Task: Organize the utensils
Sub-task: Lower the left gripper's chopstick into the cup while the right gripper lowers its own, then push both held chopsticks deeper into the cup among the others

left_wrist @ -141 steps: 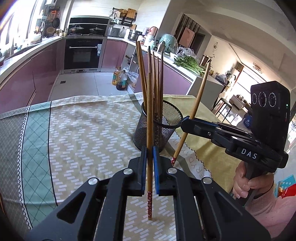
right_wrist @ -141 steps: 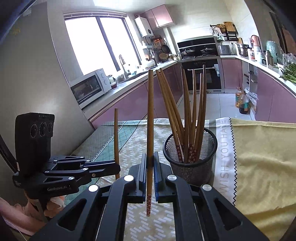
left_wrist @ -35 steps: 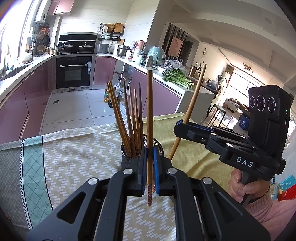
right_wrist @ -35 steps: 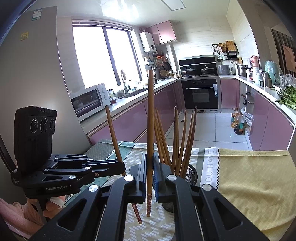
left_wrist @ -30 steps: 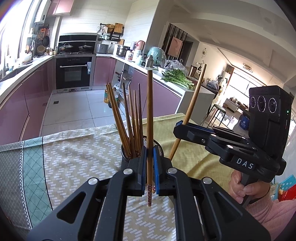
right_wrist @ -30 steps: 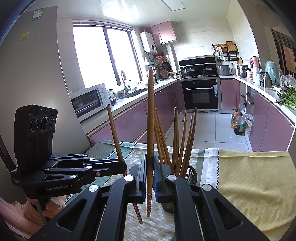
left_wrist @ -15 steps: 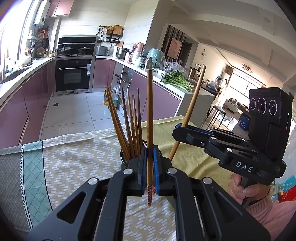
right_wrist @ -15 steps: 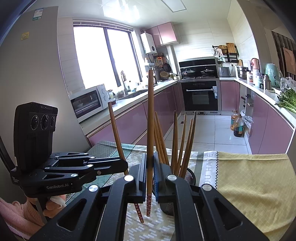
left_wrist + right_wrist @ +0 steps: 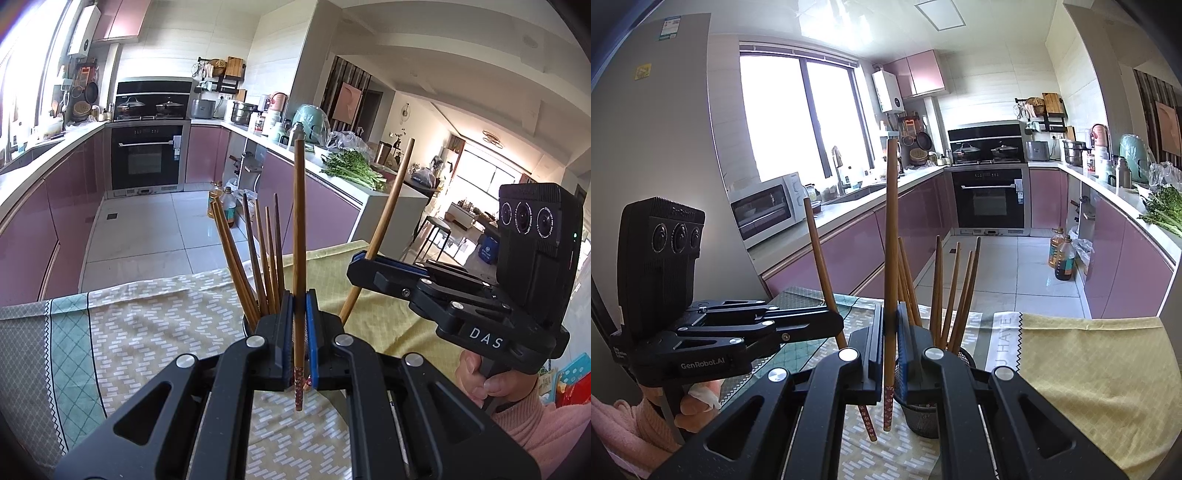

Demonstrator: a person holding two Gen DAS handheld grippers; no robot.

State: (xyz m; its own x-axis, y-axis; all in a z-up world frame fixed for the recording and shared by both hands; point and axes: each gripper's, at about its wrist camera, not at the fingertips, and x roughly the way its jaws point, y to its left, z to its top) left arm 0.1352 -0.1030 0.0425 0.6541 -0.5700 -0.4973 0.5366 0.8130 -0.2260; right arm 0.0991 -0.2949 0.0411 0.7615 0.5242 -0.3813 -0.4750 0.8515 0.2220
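Each gripper, left (image 9: 298,343) and right (image 9: 889,350), clamped one upright chopstick (image 9: 298,240) just above the near-side mesh holder (image 9: 925,413), where crowded chopsticks (image 9: 955,291) could have deflected either tip outside.

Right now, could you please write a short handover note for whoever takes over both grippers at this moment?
Left gripper: shut on one chopstick, held upright.
Right gripper: shut on its own chopstick, also upright.
Both grippers are raised above the tablecloth, near the mesh holder, neither chopstick tip inside it.
Done: several chopsticks stand in the mesh holder.
Left: lower each held chopstick into the mesh holder and open; probably one at a time, since the grippers are close together.
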